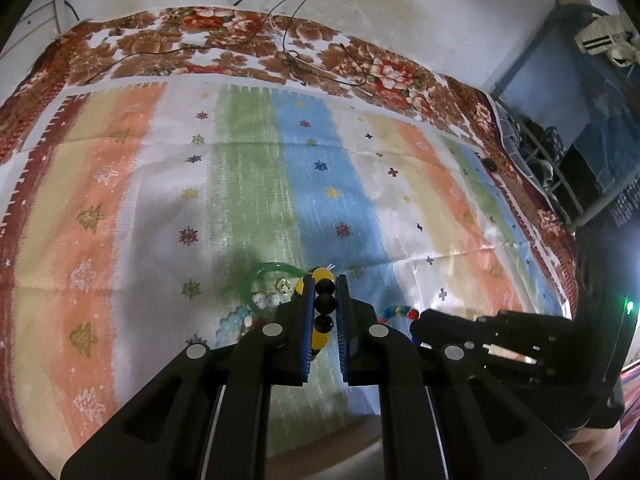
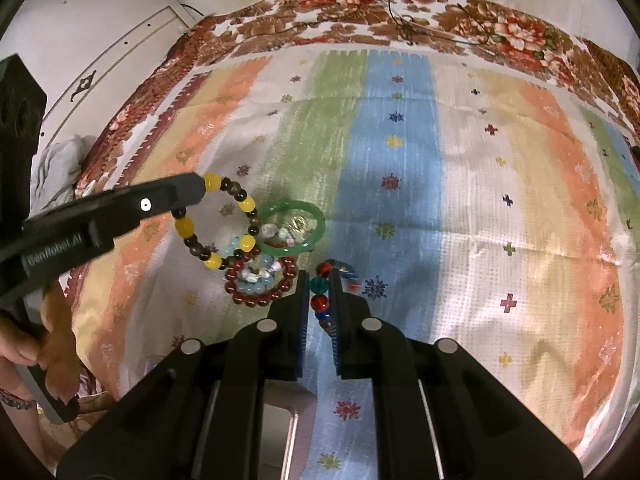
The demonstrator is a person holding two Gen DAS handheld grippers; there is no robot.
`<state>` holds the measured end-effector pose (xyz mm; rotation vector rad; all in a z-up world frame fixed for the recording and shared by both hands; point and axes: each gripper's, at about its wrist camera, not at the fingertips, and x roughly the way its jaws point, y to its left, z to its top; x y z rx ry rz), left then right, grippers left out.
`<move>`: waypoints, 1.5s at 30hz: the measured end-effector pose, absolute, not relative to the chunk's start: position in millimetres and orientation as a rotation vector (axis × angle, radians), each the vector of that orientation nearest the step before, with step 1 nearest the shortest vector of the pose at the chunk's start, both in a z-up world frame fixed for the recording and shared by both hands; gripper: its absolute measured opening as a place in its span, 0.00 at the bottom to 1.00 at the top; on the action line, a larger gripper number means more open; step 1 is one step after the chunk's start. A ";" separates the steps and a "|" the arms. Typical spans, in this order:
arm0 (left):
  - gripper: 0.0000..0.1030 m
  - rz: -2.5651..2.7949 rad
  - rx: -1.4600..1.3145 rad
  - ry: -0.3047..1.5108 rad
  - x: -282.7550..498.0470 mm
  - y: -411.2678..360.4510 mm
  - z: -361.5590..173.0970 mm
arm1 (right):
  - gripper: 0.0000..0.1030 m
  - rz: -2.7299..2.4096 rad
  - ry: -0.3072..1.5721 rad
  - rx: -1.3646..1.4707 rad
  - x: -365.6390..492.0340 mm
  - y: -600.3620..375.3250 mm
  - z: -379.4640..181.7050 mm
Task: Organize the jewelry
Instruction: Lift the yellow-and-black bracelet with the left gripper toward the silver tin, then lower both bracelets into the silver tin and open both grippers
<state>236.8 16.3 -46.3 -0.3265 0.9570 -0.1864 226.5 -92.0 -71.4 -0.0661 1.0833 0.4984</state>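
While each gripper pinches its own bracelet, lift clear before parting: the left gripper (image 1: 324, 304) clamps the yellow-and-black bracelet (image 2: 218, 226), the right gripper (image 2: 320, 296) the multicoloured bead bracelet (image 2: 322, 286). Both hang above the jewelry pile (image 2: 266, 264) with its green bangle (image 2: 290, 230). Striped bedspread (image 2: 460, 200) offers wide room rightward.

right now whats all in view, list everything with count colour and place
yellow-and-dark bead bracelet: 1, yellow and brown-black, held in left gripper
multicolour bead bracelet: 1, red, teal, blue, held in right gripper
green bangle: 1, green, on the cloth mid-scene
dark red bead bracelet: 1, beside the bangle
pale blue bead bracelet: 1, inside the red one
striped cloth: 1, pastel stripes, over floral bedspread
left gripper: black, shut
right gripper: black, shut
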 end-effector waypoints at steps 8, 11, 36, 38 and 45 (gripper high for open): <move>0.09 -0.136 -0.254 0.904 212.9 12.7 -25.8 | 0.11 0.512 1.030 -0.097 217.7 -79.5 -54.7; 0.09 -0.113 -0.240 0.891 202.3 16.3 -22.6 | 0.11 0.526 1.007 -0.109 212.3 -76.2 -49.2; 0.09 -0.124 -0.155 0.770 112.2 -1.4 11.6 | 0.11 0.564 0.908 -0.157 126.9 -76.4 -18.1; 0.09 -0.129 -0.146 0.776 106.8 -3.6 8.6 | 0.11 0.569 0.901 -0.154 118.8 -78.9 -16.7; 0.09 -0.143 -0.130 0.787 88.5 -11.1 3.5 | 0.11 0.584 0.890 -0.144 91.0 -88.5 -15.3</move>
